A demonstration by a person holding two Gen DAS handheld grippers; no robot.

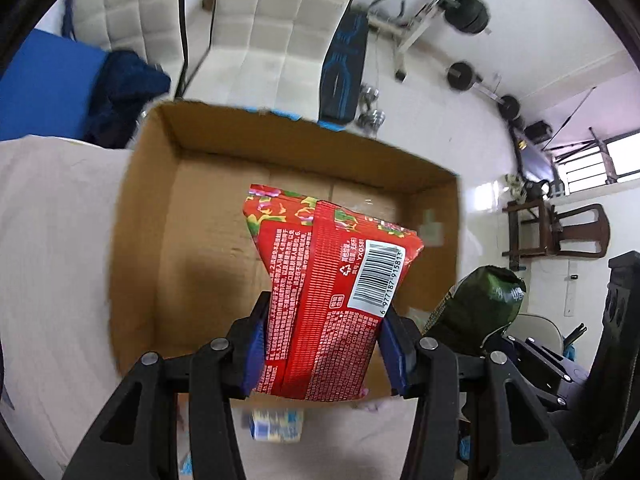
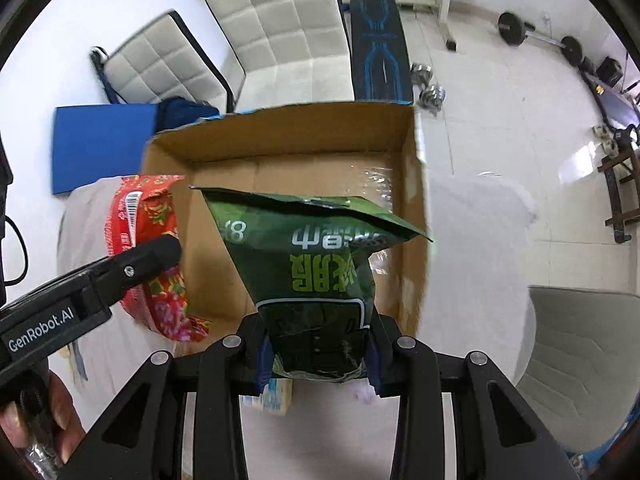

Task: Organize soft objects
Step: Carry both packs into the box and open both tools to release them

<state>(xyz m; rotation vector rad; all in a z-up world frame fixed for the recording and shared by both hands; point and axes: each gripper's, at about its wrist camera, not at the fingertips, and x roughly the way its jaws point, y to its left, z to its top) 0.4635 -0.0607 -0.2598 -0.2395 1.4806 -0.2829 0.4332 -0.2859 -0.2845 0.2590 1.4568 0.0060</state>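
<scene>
My left gripper (image 1: 323, 344) is shut on a red snack packet (image 1: 328, 280) with a barcode and holds it above the open cardboard box (image 1: 152, 216). My right gripper (image 2: 318, 350) is shut on a dark green snack packet (image 2: 316, 248) and holds it above the same box (image 2: 412, 184). The green packet shows at the right of the left wrist view (image 1: 480, 304). The red packet (image 2: 160, 256) and the left gripper (image 2: 120, 268) show at the left of the right wrist view. The box floor looks bare.
The box stands on a table with a pale cloth (image 1: 52, 240). A small pack with blue print (image 2: 272, 396) lies on the cloth near me. White padded chairs (image 2: 280, 32), a blue mat (image 2: 100, 140) and gym weights (image 2: 516, 28) stand beyond.
</scene>
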